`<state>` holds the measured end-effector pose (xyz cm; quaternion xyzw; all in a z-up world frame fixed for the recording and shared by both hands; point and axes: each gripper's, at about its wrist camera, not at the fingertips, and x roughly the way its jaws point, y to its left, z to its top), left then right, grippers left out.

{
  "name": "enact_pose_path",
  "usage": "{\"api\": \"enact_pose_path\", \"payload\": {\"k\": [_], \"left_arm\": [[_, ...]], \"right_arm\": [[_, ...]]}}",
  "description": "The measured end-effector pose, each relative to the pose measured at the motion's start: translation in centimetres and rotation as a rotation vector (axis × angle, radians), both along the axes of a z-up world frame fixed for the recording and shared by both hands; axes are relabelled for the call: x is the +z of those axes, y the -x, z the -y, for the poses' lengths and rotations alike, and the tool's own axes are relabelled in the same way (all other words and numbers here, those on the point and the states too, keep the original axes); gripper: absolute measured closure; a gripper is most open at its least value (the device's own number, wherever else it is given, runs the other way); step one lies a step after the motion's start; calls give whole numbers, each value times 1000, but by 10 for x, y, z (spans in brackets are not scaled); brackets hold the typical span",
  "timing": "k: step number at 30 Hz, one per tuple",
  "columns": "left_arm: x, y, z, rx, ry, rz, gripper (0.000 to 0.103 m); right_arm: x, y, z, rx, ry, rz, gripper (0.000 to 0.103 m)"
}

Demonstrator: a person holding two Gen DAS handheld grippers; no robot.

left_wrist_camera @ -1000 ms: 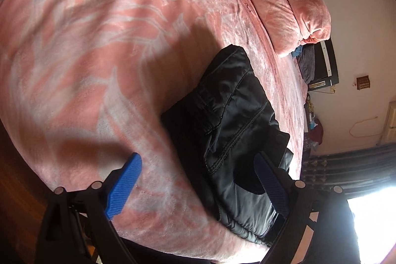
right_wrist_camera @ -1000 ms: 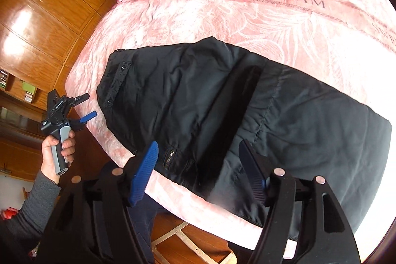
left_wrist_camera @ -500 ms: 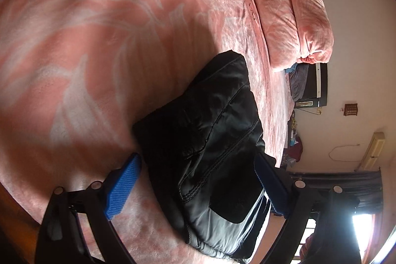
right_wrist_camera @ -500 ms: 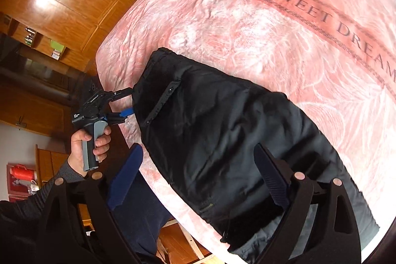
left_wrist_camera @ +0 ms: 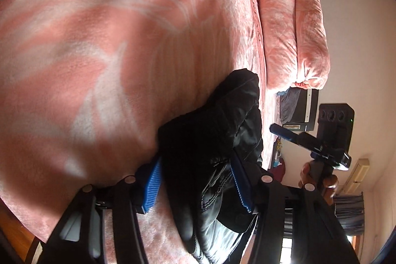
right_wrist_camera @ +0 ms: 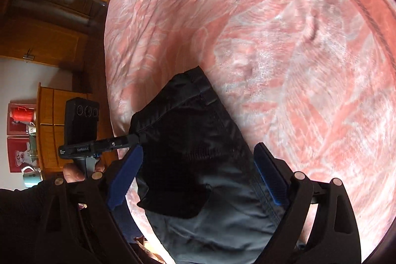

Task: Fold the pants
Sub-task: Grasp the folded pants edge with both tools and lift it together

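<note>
Black pants [left_wrist_camera: 212,140] lie folded near the edge of the pink bed; they also show in the right wrist view [right_wrist_camera: 195,147]. My left gripper [left_wrist_camera: 198,186] straddles a corner of the pants, its blue pads [left_wrist_camera: 152,187] narrowed around the fabric; I cannot tell whether they pinch it. In the right wrist view the left gripper [right_wrist_camera: 133,139] touches the pants' near corner. My right gripper [right_wrist_camera: 198,177] is open, its blue pads [right_wrist_camera: 269,180] wide on either side of the pants' edge. It also shows in the left wrist view [left_wrist_camera: 279,129], beside the pants.
The pink leaf-patterned blanket [left_wrist_camera: 111,41] covers the bed. Folded pink bedding [left_wrist_camera: 294,34] is stacked at the far end. Wooden cabinets [right_wrist_camera: 61,24] and a dresser [right_wrist_camera: 49,120] stand beyond the bed's edge. A dark unit [left_wrist_camera: 299,108] stands by the wall.
Both grippers have dropped close to the pants' edge. The left gripper's pads have narrowed around a corner of the fabric. The right gripper stays open.
</note>
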<state>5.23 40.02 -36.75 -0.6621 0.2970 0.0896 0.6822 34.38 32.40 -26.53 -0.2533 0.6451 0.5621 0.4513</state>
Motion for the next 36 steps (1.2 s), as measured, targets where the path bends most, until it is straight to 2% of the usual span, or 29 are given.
{"api": "enact_pose_path", "payload": {"k": [4,10,12,13,14,15,17,20,29,36], "left_arm": [[-1,1,1,11,-2,16,45],[-3,7,1,21,8,24,46],[-3,7,2,12,-4,14,52],[-2,8,3,13,-11,8,55],[-2,8,3,15,-14,4,60],[0,9,5,15,-23,1,62],[10,9,8,12,-63,-6,66],[38,3,14,-9,-152,-7,68],[137,-11,46,-116,-359,42,69],[209,-21,93,-215,-530,77,69]], "right_arm": [[-25,4,-35,85,18,-45,12],[-48,18,-59,195,70,-95,13],[-55,22,-60,213,91,-104,28],[-58,23,-61,221,102,-101,44],[-58,24,-60,226,108,-86,54],[-56,25,-58,232,105,-67,59],[-45,23,-51,226,80,-56,71],[-16,23,-38,229,28,-21,75],[84,21,13,189,-83,118,75],[152,32,69,138,-172,221,75]]}}
